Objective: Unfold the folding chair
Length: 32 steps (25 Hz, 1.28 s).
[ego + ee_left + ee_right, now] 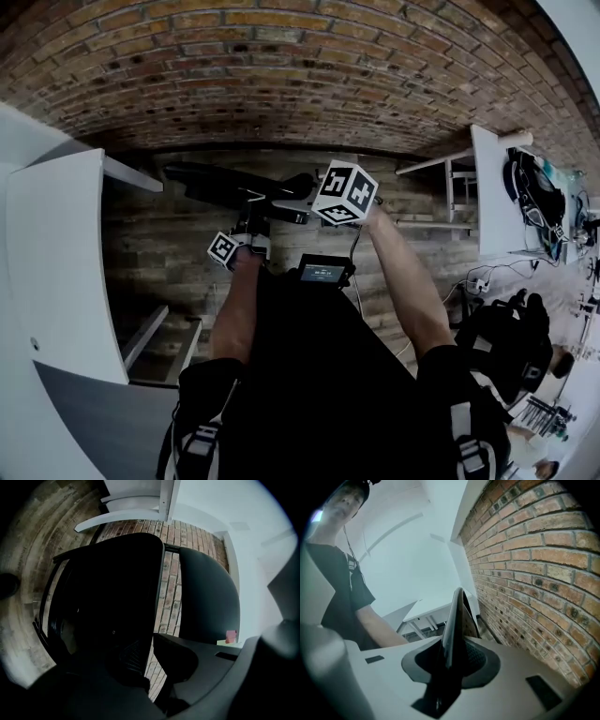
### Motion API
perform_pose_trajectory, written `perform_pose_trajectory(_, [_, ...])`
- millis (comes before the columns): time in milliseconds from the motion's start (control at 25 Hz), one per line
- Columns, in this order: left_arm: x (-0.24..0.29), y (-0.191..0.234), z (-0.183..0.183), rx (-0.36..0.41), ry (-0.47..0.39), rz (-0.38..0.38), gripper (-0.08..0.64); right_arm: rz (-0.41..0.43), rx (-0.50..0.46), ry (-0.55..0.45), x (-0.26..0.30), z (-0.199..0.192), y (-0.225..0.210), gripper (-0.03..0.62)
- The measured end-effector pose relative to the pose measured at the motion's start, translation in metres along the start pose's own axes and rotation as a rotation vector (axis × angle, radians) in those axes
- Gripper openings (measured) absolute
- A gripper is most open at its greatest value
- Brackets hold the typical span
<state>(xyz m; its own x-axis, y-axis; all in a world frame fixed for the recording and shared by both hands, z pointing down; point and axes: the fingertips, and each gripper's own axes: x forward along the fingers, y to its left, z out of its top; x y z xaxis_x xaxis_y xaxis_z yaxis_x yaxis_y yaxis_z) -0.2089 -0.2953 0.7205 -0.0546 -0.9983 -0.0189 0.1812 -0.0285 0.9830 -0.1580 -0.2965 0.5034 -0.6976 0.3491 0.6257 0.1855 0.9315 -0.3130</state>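
Note:
The black folding chair (pixel 234 180) hangs folded in front of me, close to the brick wall. My left gripper (pixel 251 208) reaches up to its lower frame. In the left gripper view the chair's dark panel (pixel 108 588) fills the left half, a second rounded panel (pixel 206 597) stands beside it, and the left gripper (pixel 152 663) is nearly closed at the panel's edge, though the contact is lost in the dark. My right gripper (pixel 298 208) comes in from the right. In its own view the right gripper (pixel 450 663) is shut on the chair's thin panel edge (pixel 457 620), which stands upright between its pads.
The brick wall (pixel 300 66) runs right behind the chair. A white table (pixel 56 253) stands at the left, and another white table (pixel 492 187) with headphones (pixel 534 192) at the right. Black bags (pixel 506 347) and cables lie on the wooden floor (pixel 159 253) at the right.

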Motion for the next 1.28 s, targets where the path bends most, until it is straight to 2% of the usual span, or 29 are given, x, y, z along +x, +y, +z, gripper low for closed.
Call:
perform_pose_trajectory(120, [-0.017, 0.002, -0.02, -0.004, -0.008, -0.002, 0.046, -0.015, -0.006, 0.001, -0.008, -0.016, 0.021, 0.104])
perform_pose_trajectory(280, [-0.047, 0.004, -0.053, 0.038, 0.017, 0.029, 0.048, -0.04, 0.034, -0.027, -0.024, -0.042, 0.05, 0.104])
perform_pose_trajectory(480, [-0.078, 0.008, -0.092, 0.099, 0.089, 0.094, 0.049, -0.077, 0.213, -0.103, -0.05, -0.077, 0.066, 0.103])
perform_pose_trajectory(600, [-0.09, 0.011, -0.107, 0.107, 0.134, 0.135, 0.051, -0.097, 0.331, -0.176, -0.063, -0.093, 0.073, 0.103])
perform_pose_trajectory(720, [-0.1, 0.016, -0.118, 0.129, 0.201, 0.174, 0.051, -0.136, 0.405, -0.228, -0.072, -0.106, 0.082, 0.104])
perform_pose_trajectory(960, [-0.114, 0.015, -0.129, 0.146, 0.306, 0.184, 0.051, -0.24, 0.431, -0.254, -0.072, -0.115, 0.115, 0.104])
perform_pose_trajectory(1280, [-0.131, 0.021, -0.138, 0.132, 0.532, 0.176, 0.051, -0.494, 0.509, -0.296, -0.059, -0.117, 0.163, 0.104])
